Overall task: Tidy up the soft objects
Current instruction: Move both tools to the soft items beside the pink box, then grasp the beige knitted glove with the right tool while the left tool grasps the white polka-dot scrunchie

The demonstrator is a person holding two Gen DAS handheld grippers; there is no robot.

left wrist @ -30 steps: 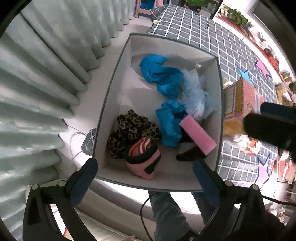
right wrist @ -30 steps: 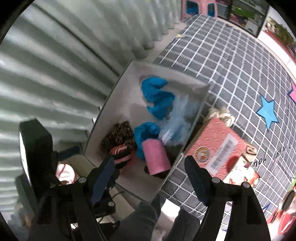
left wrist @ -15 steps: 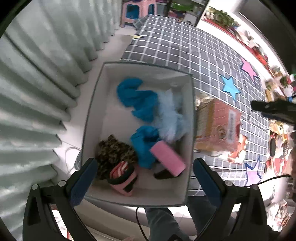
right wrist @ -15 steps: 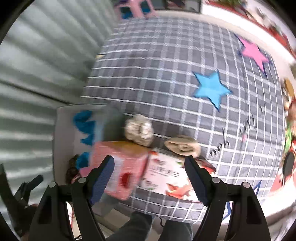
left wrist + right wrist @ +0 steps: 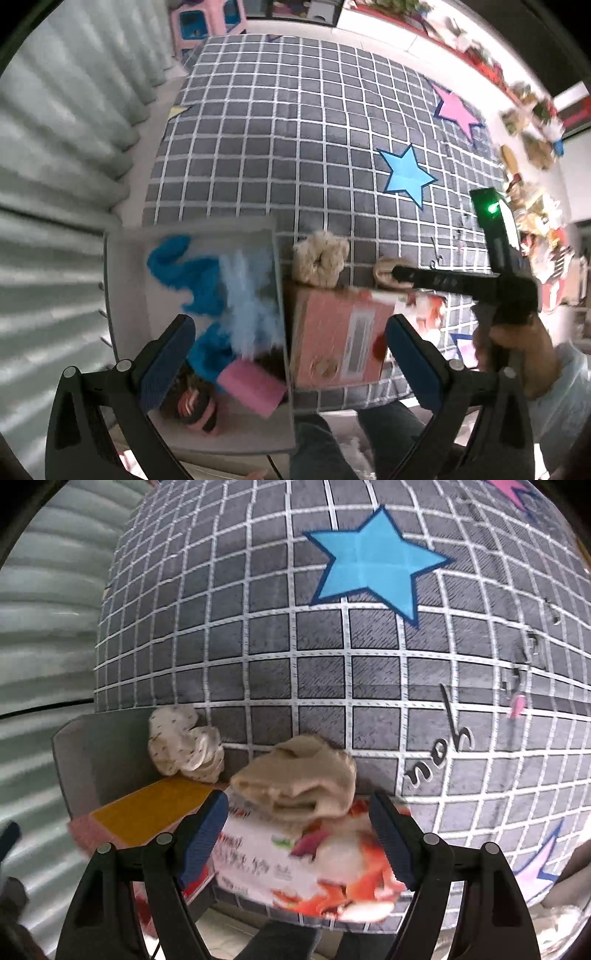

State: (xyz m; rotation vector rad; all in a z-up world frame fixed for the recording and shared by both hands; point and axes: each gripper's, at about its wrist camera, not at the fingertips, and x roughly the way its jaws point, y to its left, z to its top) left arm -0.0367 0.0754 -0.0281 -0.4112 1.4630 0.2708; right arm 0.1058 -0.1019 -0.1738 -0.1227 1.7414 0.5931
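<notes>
Both views have swung from the grey bin (image 5: 192, 439) toward the checked bed (image 5: 295, 646), where the right tool (image 5: 297, 834) gapes empty above a beige cloth (image 5: 295, 779), the left tool (image 5: 288, 354) likewise wide open and empty.

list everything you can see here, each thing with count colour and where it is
storage bin: 1, grey, at the left edge of the bedspread
blue fuzzy cloths: 2, bright blue, inside the bin
pale blue tulle: 1, inside the bin
pink sponge block: 1, inside the bin, near corner
striped knit piece: 1, pink and black, inside the bin
cardboard box: 1, pink-orange, right of the bin
snack packet: 1, white and red, beside the box
scrunchie: 1, cream, beyond the box
beige cloth: 1, on the packet
bedspread: 1, grey checked with stars
left gripper: open, empty
right gripper: open, above the beige cloth
</notes>
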